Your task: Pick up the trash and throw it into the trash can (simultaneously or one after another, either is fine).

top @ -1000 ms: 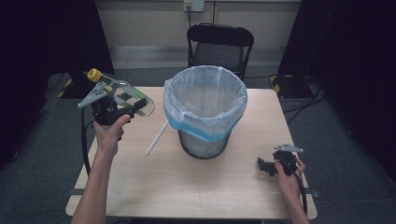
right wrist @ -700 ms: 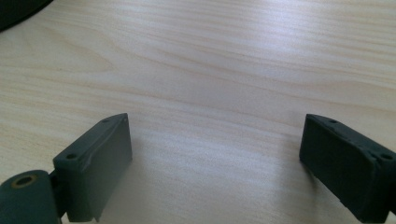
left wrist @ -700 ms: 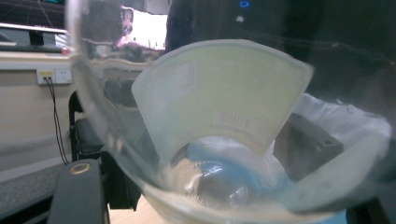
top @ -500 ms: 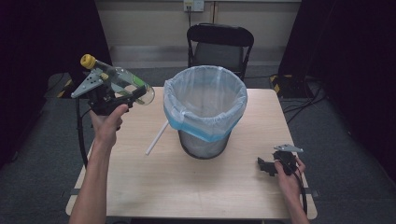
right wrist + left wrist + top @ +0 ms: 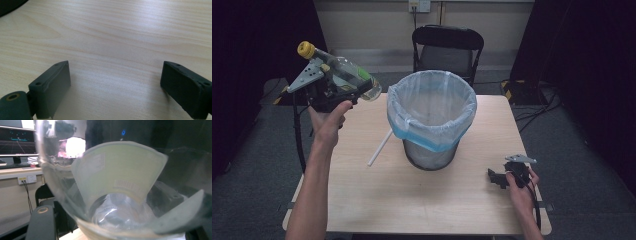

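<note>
**Bottle held aloft beside the lined bin**

The clear plastic bottle with a yellow cap and a pale green label (image 5: pixel 343 76) sits clamped across its body in the left gripper (image 5: pixel 354 89), tilted so the cap points up and away to the left and the base points toward the bin. It hangs in the air above the tabletop's left rear corner, just short of the bin's rim and a little higher than it. In the left gripper view the bottle's base and curled label (image 5: pixel 117 192) sit right against the lens, with the jaws hidden behind the plastic. Gripping the body rather than the neck keeps the light, hollow bottle steady, and the height looks chosen so the base can pass over the rim.

The dark wire-mesh waste bin lined with a translucent blue-white plastic bag (image 5: pixel 432 117) stands upright near the middle of the pale wooden tabletop (image 5: pixel 412 200), its mouth open and the bag folded over the rim, ready to take a drop. A white straw-like stick (image 5: pixel 380 147) lies flat on the wood just left of the bin's foot.

The right gripper (image 5: pixel 502 176) rests low near the front right edge, well apart from the bin, its 2 jaws spread wide over bare wood with nothing between them, apparently parked out of the way.
</note>
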A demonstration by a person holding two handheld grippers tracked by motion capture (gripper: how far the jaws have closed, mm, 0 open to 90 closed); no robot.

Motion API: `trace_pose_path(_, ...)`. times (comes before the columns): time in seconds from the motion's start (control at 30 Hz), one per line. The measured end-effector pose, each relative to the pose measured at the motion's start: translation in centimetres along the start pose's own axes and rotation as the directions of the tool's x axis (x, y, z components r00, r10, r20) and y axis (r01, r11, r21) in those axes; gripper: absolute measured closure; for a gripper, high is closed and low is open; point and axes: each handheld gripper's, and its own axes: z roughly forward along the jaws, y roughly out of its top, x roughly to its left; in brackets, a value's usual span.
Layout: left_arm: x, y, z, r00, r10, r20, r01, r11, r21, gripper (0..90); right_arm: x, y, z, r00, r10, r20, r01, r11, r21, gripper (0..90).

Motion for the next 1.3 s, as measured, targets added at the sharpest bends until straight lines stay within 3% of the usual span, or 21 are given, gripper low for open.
trace_pose_path(0.23, -0.3, 0.8, 0.8, 0.9999, -0.016, 0.001, 0.016, 0.9996, -0.023, 28.3, 0.0, 0.0, 0.0, 1.0000, 0.000, 0.000, 0.000, 1.000, 0.000, 8.3)
trace_pose_path(0.43, -1.1, 1.4, 2.1, 0.9992, -0.024, 0.033, 0.025, 0.9992, -0.031, 28.3, 0.0, 0.0, 0.0, 1.0000, 0.000, 0.000, 0.000, 1.000, 0.000, 8.3)
trace_pose_path(0.47, -1.5, 1.7, 2.6, 0.9979, -0.034, 0.055, 0.036, 0.9986, -0.039, 28.3, 0.0, 0.0, 0.0, 1.0000, 0.000, 0.000, 0.000, 1.000, 0.000, 8.3)
trace_pose_path(0.57, -2.1, 2.1, 3.2, 0.9977, -0.018, 0.065, 0.020, 0.9989, -0.041, 28.3, 0.0, 0.0, 0.0, 1.0000, 0.000, 0.000, 0.000, 1.000, 0.000, 8.3)
trace_pose_path(0.6, -2.6, 2.4, 3.9, 0.9976, -0.001, 0.069, 0.004, 0.9995, -0.030, 28.3, 0.0, 0.0, 0.0, 1.0000, 0.000, 0.000, 0.000, 1.000, 0.000, 8.3)
trace_pose_path(0.77, -3.4, 2.7, 4.9, 0.9955, -0.009, 0.094, 0.012, 0.9994, -0.032, 28.3, 0.0, 0.0, 0.0, 1.0000, 0.000, 0.000, 0.000, 1.000, 0.000, 8.3)
trace_pose_path(0.93, -4.3, 2.6, 6.2, 0.9934, 0.013, 0.114, -0.012, 0.9999, -0.009, 28.3, 0.0, 0.0, 0.0, 1.0000, 0.000, 0.000, 0.000, 1.000, 0.000, 8.3)
trace_pose_path(1.3, -5.2, 2.7, 9.0, 0.9845, -0.004, 0.175, -0.003, 0.9991, 0.043, 28.3, 0.0, 0.0, 0.0, 1.0000, 0.000, 0.000, 0.000, 1.000, 0.000, 8.3)
